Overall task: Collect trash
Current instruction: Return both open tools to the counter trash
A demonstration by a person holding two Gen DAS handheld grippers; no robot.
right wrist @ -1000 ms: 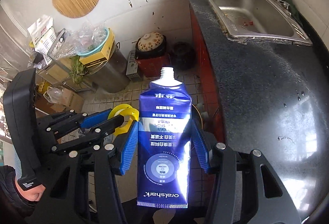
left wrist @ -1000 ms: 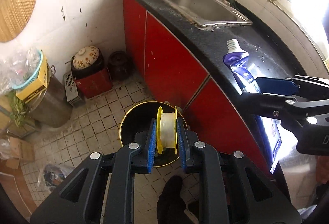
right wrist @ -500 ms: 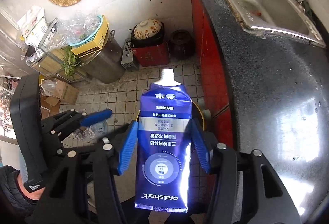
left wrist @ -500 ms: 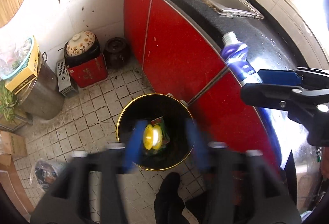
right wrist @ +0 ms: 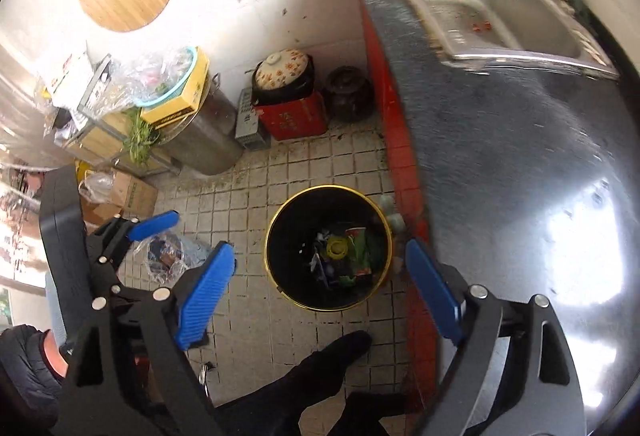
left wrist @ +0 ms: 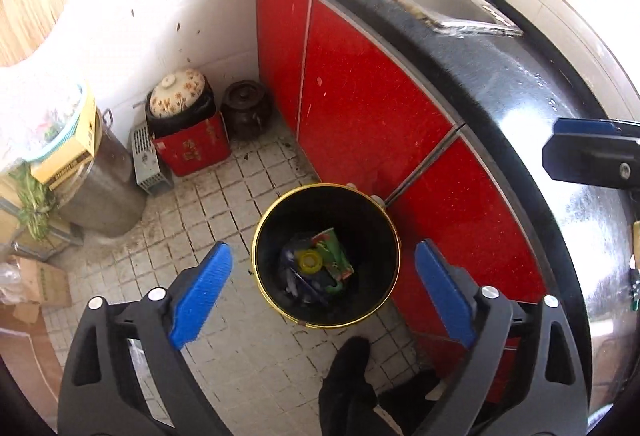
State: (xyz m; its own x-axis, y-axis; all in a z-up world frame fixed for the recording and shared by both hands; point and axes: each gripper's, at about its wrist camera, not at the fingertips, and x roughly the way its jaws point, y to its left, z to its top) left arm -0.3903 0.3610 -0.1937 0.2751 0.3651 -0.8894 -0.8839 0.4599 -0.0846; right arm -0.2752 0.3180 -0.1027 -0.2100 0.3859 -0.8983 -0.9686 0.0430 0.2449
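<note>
A black trash bin with a gold rim (left wrist: 280,300) (right wrist: 276,276) stands on the tiled floor by the red cabinet. Inside lie a yellow tape spool (left wrist: 309,261) (right wrist: 337,248), a green wrapper (left wrist: 335,259) (right wrist: 360,252) and a blue pouch (left wrist: 296,278) (right wrist: 320,268). My left gripper (left wrist: 323,290) is open and empty above the bin. My right gripper (right wrist: 318,294) is open and empty above the bin too. The left gripper also shows at the left of the right wrist view (right wrist: 132,236), and a right finger shows at the right edge of the left wrist view.
A black counter (left wrist: 520,84) with a steel sink (right wrist: 500,16) runs over red cabinet doors (left wrist: 360,108). A red box with a floral pot (left wrist: 184,140), a dark jar (left wrist: 246,108), a steel drum (right wrist: 204,140), cardboard boxes and a plastic bag (right wrist: 168,252) crowd the floor at left.
Both grippers opened. The yellow spool fell from the left gripper into the bin, then the blue pouch left the right gripper and lies in the bin.
</note>
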